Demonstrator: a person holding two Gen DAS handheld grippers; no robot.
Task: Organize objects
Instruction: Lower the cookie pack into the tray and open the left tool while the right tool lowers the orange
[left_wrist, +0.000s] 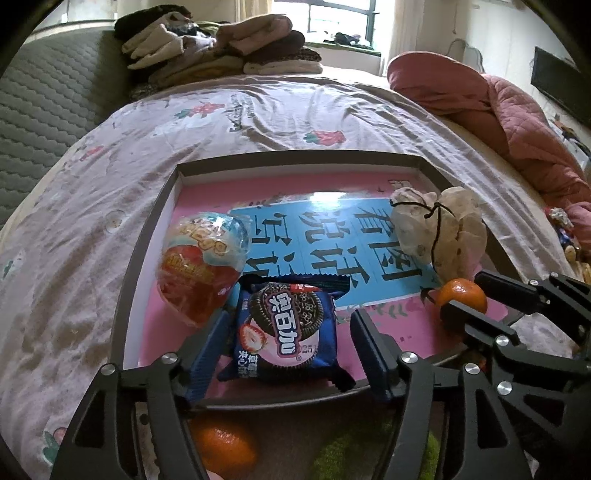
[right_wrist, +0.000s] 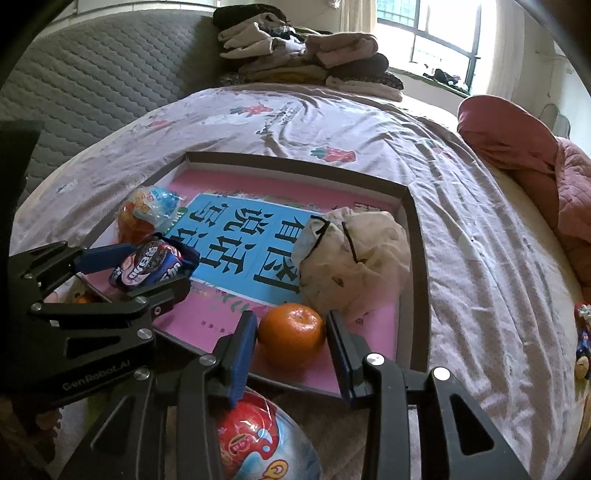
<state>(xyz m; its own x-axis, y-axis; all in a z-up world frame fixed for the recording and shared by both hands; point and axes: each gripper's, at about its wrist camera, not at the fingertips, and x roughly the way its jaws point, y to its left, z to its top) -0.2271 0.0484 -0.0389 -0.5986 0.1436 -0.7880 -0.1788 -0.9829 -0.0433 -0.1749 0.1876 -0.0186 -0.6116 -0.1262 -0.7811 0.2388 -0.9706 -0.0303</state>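
A shallow dark-rimmed box lid (left_wrist: 147, 229) with a pink and blue sheet inside lies on the bed. My left gripper (left_wrist: 288, 332) is open, its fingers on either side of a blue Oreo packet (left_wrist: 286, 325) lying in the box. A wrapped red and blue snack (left_wrist: 201, 258) and a cream drawstring pouch (left_wrist: 439, 229) also lie in the box. My right gripper (right_wrist: 291, 336) brackets an orange mandarin (right_wrist: 291, 332) resting on the box floor; its pads are at the fruit's sides, contact unclear. The left gripper (right_wrist: 147, 266) also shows in the right wrist view.
A second mandarin (left_wrist: 221, 446) and a green object (left_wrist: 354, 450) lie on the bed before the box. Another wrapped red and blue snack (right_wrist: 258, 446) sits under my right gripper. Folded clothes (left_wrist: 221, 44) are piled at the far side, a pink quilt (left_wrist: 517, 122) at right.
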